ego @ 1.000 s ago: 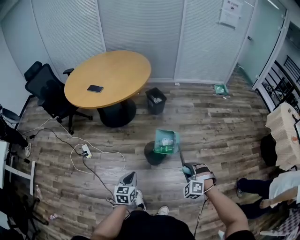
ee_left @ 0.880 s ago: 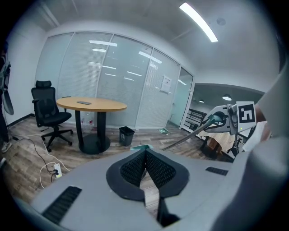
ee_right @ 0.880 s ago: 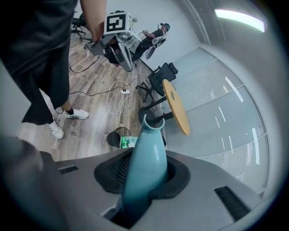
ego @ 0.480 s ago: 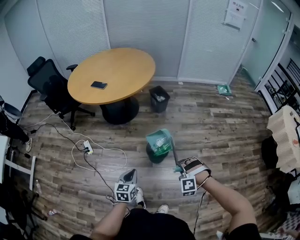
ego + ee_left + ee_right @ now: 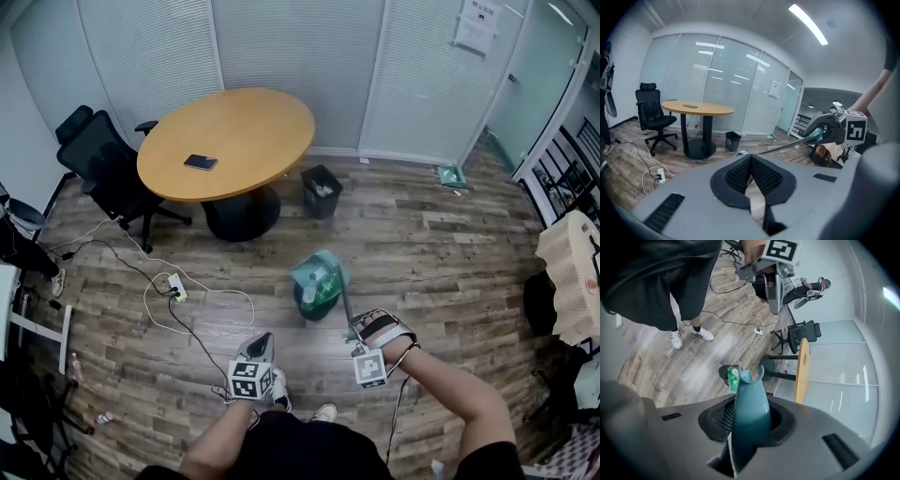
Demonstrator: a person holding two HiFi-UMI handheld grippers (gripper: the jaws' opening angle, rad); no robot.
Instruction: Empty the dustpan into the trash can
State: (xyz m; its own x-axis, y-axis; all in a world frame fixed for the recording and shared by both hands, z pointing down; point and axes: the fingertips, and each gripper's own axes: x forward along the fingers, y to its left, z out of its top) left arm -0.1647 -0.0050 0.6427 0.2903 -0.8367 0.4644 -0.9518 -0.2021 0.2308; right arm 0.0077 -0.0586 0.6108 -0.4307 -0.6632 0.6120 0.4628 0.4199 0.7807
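The left tool (image 5: 262,341) hangs idle, its pads together on nothing. To its right, the right tool (image 5: 359,330) is clamped on the teal dustpan handle (image 5: 749,408). The long shaft runs ahead of that tool to the dustpan (image 5: 319,272), tilted directly over the black trash can (image 5: 314,312), which is nearer the right hand.

The right gripper (image 5: 355,331) holds the teal dustpan (image 5: 323,270) tipped over the dark trash can (image 5: 306,310); the left gripper (image 5: 262,341) hangs apart.
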